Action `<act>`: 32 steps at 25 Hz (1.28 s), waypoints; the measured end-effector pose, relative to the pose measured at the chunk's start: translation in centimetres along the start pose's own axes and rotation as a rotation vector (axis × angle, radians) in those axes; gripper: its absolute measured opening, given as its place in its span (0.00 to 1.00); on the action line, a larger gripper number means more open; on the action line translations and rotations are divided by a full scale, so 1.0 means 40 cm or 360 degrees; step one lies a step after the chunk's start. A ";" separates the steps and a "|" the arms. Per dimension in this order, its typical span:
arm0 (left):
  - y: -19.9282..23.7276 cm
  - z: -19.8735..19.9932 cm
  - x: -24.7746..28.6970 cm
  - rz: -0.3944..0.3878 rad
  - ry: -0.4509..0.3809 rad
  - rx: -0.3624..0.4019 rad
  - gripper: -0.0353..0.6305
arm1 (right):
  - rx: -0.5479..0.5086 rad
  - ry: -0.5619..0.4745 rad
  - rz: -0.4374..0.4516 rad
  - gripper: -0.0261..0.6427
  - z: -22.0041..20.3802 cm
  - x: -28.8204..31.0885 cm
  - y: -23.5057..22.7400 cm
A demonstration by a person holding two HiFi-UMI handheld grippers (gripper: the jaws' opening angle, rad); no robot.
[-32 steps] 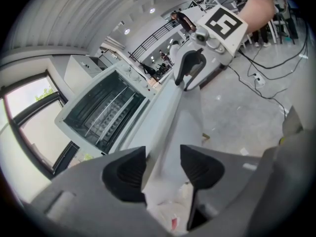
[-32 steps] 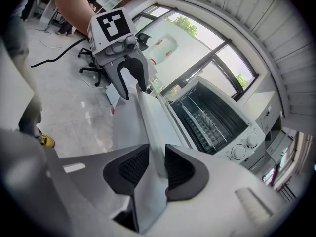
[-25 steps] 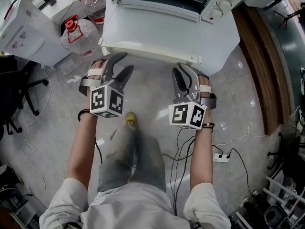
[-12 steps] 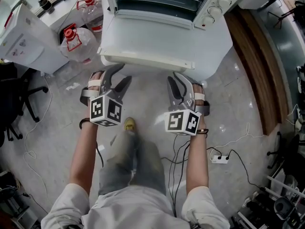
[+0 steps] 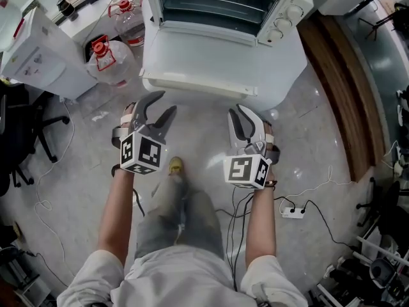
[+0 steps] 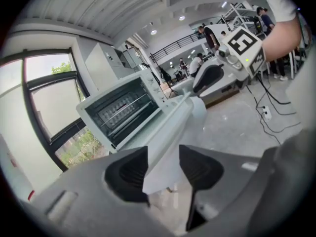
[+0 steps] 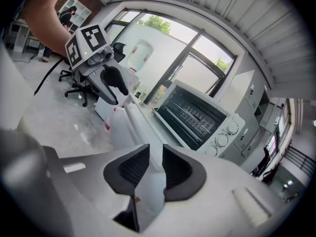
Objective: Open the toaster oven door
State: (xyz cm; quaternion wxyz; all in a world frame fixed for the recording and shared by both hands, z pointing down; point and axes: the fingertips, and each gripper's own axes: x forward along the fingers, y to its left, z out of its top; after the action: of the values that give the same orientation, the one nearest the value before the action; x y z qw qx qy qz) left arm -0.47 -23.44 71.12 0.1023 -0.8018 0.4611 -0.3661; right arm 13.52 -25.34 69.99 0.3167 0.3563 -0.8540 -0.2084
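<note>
A white toaster oven stands on a white table. Its dark glass front shows racks behind it, its knobs are on the right, and the door looks closed. My left gripper hangs just short of the table's front edge at the left. Its jaws are closing a little from wide apart, with nothing between them. My right gripper is level with it at the right, with a narrow gap between empty pads. From the left gripper and the right gripper the oven lies ahead.
Two clear water bottles with red caps stand on the floor left of the table, beside a white cabinet. An office chair is at the far left. A power strip and cables lie at the right. My leg and yellow shoe are below.
The head view has tilted, so more of the oven front shows. Both grippers stay side by side just short of the table edge, the right one a touch farther back.
</note>
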 end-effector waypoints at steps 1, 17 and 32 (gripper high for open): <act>0.007 0.013 -0.016 0.0009 -0.0009 -0.0020 0.34 | 0.0033 0.0000 -0.0006 0.16 0.010 -0.014 -0.009; 0.157 0.288 -0.319 0.0227 -0.0208 -0.0287 0.17 | 0.0493 -0.0030 -0.0189 0.14 0.225 -0.306 -0.206; 0.179 0.483 -0.517 0.0297 -0.0374 -0.0527 0.07 | 0.0683 -0.0115 -0.0293 0.07 0.348 -0.525 -0.311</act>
State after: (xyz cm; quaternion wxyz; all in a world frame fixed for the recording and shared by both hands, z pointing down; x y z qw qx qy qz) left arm 1.59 -13.91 43.59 0.0558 -0.7985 0.5722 -0.1784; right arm 21.33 -16.18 44.59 0.1825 0.4841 -0.8535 -0.0626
